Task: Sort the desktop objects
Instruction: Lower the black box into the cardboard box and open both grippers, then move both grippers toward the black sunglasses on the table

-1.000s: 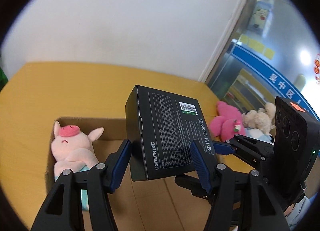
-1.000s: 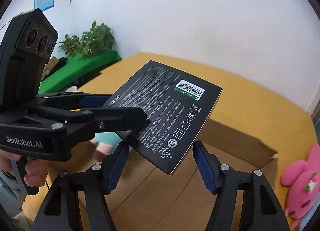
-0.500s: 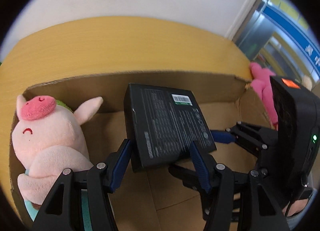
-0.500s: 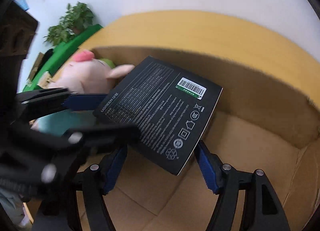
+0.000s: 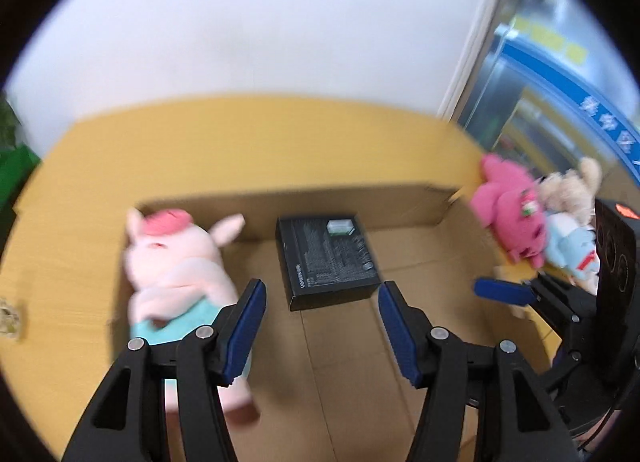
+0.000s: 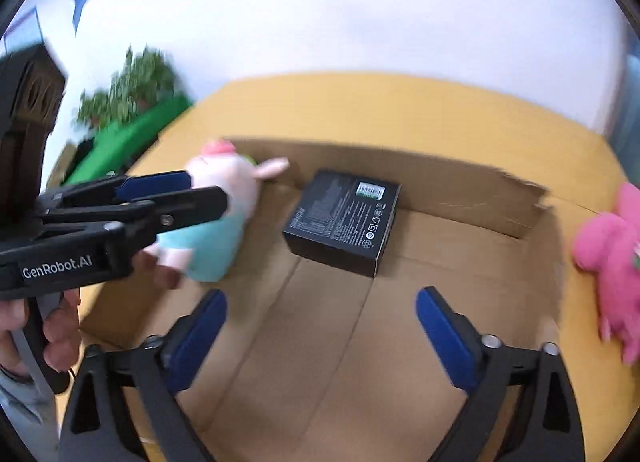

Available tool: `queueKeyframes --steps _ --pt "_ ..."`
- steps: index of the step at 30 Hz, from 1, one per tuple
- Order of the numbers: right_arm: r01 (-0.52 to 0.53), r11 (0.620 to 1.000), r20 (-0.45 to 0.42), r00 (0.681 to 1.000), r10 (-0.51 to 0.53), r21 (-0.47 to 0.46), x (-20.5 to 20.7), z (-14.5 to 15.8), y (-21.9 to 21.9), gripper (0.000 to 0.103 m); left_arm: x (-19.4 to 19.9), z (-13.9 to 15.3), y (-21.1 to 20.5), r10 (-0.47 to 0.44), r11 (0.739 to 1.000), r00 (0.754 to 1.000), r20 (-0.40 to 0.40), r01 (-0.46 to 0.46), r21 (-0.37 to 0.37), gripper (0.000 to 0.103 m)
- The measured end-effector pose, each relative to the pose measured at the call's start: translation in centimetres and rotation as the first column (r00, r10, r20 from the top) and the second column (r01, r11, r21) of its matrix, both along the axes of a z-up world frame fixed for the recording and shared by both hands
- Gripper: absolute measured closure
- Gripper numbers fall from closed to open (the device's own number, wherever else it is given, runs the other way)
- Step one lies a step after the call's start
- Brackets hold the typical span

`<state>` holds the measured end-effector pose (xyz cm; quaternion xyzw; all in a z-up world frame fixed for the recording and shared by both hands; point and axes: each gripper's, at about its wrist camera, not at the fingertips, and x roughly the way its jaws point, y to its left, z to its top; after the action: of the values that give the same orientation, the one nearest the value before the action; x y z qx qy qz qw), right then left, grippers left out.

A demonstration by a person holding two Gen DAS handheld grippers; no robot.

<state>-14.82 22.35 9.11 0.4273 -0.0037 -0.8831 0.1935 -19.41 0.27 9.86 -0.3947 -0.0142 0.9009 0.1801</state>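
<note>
A black box (image 5: 330,258) is lying in the cardboard carton (image 5: 400,197) beside a pig plush (image 5: 176,262); the left gripper (image 5: 322,326) and right gripper (image 6: 320,326) are hovering with jaws spread, the right's having just been opening, nothing between them.

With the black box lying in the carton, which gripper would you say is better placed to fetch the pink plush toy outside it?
Right, probably: the right gripper is open and empty, and the pink plush toy lies on its side.

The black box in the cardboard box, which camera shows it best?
The right wrist view. There the black box is sharper, with its barcode label and side face visible, lying on the floor of the cardboard box. The left wrist view shows it too, between the fingers but not gripped, only blurrier and from above.
</note>
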Motion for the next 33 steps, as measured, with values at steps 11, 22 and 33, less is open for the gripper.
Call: queueKeyframes --steps 11,22,33 --pt "0.063 0.987 -0.280 0.960 -0.019 0.148 17.7 3.5 -2.5 0.000 20.2 5.8 0.6 0.023 0.998 0.951 -0.307 -0.006 0.055 0.023" --pt "0.037 0.992 -0.298 0.955 0.001 0.123 25.7 3.1 -3.0 0.000 27.3 4.0 1.5 0.013 0.997 0.959 -0.284 0.009 0.077 0.023" --pt "-0.008 0.999 -0.174 0.985 0.013 0.033 28.7 -0.5 2.0 0.000 29.7 0.7 2.4 -0.043 0.995 0.981 -0.191 0.058 0.077 0.023"
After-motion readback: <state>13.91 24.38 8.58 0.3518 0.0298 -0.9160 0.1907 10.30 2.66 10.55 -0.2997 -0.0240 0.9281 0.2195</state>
